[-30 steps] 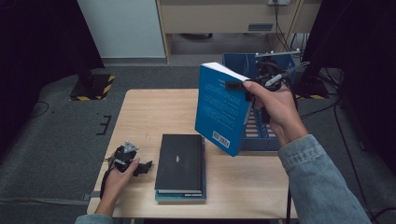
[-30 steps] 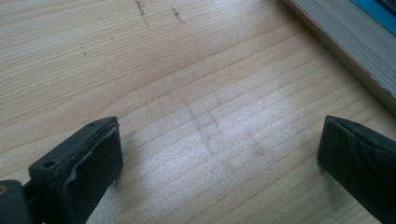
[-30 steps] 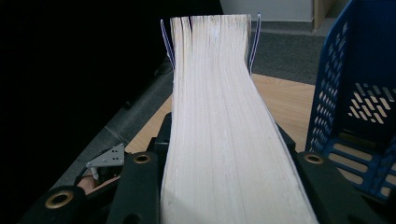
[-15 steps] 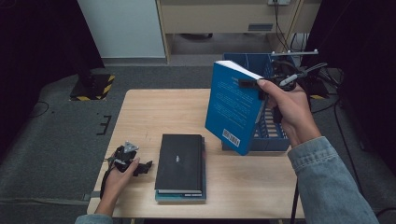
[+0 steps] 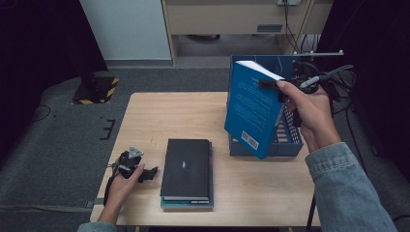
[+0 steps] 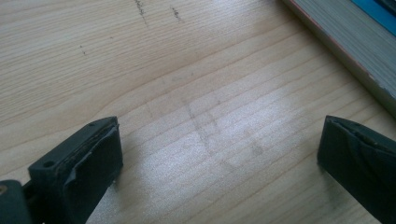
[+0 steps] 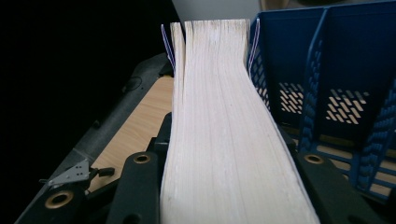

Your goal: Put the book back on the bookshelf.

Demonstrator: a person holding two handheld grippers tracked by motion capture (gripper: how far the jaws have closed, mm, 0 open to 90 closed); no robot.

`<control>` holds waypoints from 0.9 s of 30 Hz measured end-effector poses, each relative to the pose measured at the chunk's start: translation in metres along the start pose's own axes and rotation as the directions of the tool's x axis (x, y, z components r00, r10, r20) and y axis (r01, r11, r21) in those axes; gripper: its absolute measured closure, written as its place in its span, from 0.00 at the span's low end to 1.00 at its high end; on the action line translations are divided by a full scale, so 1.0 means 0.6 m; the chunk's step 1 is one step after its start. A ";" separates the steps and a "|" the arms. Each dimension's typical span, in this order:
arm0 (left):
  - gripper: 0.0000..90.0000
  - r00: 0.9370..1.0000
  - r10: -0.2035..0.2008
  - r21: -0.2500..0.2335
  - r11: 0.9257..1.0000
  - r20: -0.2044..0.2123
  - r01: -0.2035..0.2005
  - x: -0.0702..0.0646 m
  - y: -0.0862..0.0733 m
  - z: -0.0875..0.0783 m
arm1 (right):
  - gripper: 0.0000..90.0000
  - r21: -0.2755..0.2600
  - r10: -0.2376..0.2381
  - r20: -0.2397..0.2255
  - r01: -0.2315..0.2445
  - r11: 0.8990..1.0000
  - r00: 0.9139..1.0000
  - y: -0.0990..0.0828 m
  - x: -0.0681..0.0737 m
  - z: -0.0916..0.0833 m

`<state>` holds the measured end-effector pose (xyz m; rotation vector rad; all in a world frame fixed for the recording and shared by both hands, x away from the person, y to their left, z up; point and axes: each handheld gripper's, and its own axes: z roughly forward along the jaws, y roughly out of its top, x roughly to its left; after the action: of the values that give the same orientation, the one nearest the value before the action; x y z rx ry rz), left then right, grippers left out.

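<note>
Clamping a blue book (image 5: 251, 113) by its page edge, the right gripper (image 5: 283, 92) holds the volume upright and slightly tilted above the near left corner of the blue rack (image 5: 290, 142) at the table's far right. The right gripper view shows the white pages (image 7: 224, 140) running up between the two jaws, which press on the covers from either side, with the rack's perforated dividers (image 7: 322, 88) just to the right of the book. The book's lower corner, bearing a barcode, hangs in front of the rack's near wall; contact with the rack cannot be told. The right hand (image 5: 312, 116) wraps the gripper body, a denim sleeve (image 5: 348, 188) trailing to the near right.

The left gripper (image 5: 145, 174) rests low at the table's (image 5: 183, 116) near left edge, held by the left hand (image 5: 121, 186). Its jaws stand wide apart over bare wood, holding nothing. Just right of it lies a stack of two books (image 5: 187, 171), a black one on top of a teal one, flat and well apart from the rack. The stack's edge (image 6: 345, 51) shows at the far right of the left gripper view.
</note>
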<state>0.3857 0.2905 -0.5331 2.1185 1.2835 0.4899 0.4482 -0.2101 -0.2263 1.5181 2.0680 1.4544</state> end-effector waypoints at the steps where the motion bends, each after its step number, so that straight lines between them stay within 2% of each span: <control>1: 0.00 1.000 0.000 0.000 1.000 0.000 0.000 0.000 0.000 0.000 | 0.66 0.001 0.005 0.005 -0.005 1.000 1.000 0.000 0.000 -0.001; 8: 0.00 1.000 0.000 0.001 1.000 0.000 0.000 0.000 0.000 0.000 | 0.66 0.004 0.033 0.036 -0.033 0.999 0.999 0.001 -0.019 0.005; 16: 0.00 1.000 0.000 0.000 1.000 0.001 0.000 0.000 0.001 0.001 | 0.66 0.003 0.035 0.083 -0.036 0.999 0.996 0.005 -0.033 0.018; 27: 0.00 1.000 -0.001 -0.002 1.000 0.001 0.001 0.000 0.001 0.002 | 0.66 -0.021 0.052 0.127 -0.050 0.999 0.991 0.004 -0.042 0.044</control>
<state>0.3869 0.2899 -0.5333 2.1162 1.2828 0.4895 0.4781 -0.2148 -0.2469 1.6233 1.9523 1.3507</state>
